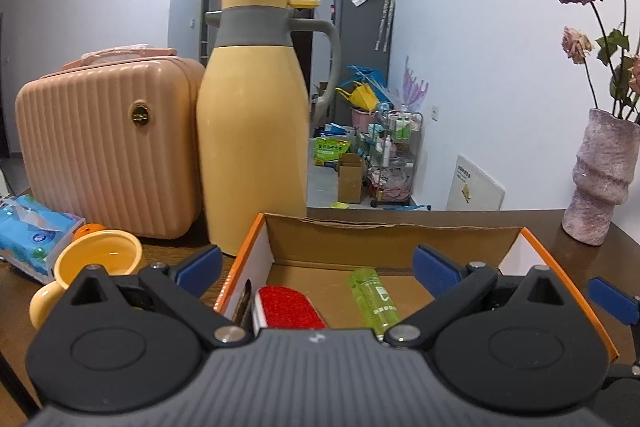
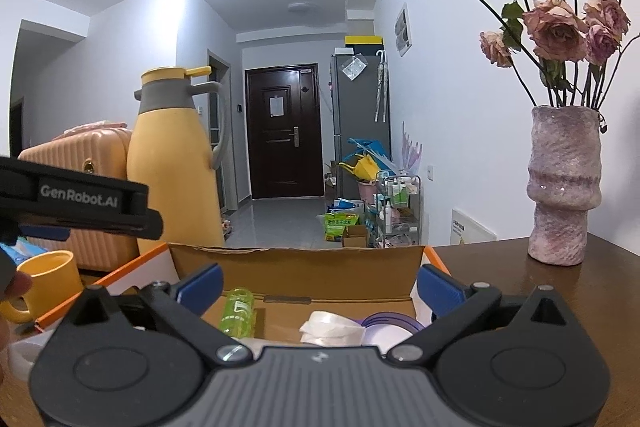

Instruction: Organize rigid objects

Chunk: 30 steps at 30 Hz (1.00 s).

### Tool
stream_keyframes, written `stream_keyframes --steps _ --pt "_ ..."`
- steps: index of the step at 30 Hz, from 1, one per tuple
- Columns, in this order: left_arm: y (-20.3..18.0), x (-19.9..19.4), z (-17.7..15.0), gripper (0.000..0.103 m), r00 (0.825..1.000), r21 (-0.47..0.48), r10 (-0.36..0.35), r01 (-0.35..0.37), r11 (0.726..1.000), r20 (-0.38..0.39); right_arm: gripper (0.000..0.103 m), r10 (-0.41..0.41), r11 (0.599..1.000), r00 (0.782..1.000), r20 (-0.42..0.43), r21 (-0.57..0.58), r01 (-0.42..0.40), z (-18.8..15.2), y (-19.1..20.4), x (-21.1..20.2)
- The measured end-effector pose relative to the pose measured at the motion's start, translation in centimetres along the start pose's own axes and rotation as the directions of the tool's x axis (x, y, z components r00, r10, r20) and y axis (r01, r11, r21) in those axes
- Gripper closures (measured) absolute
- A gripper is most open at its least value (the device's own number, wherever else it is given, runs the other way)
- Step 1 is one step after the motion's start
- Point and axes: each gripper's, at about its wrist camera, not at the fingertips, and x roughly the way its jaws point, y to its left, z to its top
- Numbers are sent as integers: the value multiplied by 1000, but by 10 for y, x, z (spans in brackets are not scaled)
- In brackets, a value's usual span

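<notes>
An open cardboard box (image 1: 392,241) with an orange rim sits on the dark wooden table. In the left wrist view it holds a red lint brush (image 1: 289,307) and a green transparent bottle (image 1: 374,301). My left gripper (image 1: 318,267) hangs open over the box's near left part, with nothing between its fingers. In the right wrist view the box (image 2: 296,267) shows the green bottle (image 2: 238,311), a white roll (image 2: 330,325) and a purple-rimmed lid (image 2: 390,327). My right gripper (image 2: 320,289) is open above them and holds nothing.
A yellow thermos jug (image 1: 254,131) and a pink ribbed case (image 1: 108,143) stand left of the box, behind a yellow mug (image 1: 96,267) and a tissue pack (image 1: 32,239). A pink vase (image 2: 564,187) of dried roses stands at the right. Beyond the table's far edge lies a cluttered hallway.
</notes>
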Motion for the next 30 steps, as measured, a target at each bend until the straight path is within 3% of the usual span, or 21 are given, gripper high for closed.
stream_keyframes --steps 17,30 --pt "15 -36 -15 0 999 26 43 -43 999 7 0 -23 1000 1000 -2 19 23 -7 -4 -39" --pt "37 -114 -49 0 997 52 26 -29 998 67 0 -43 999 999 19 -5 43 -22 8 -115"
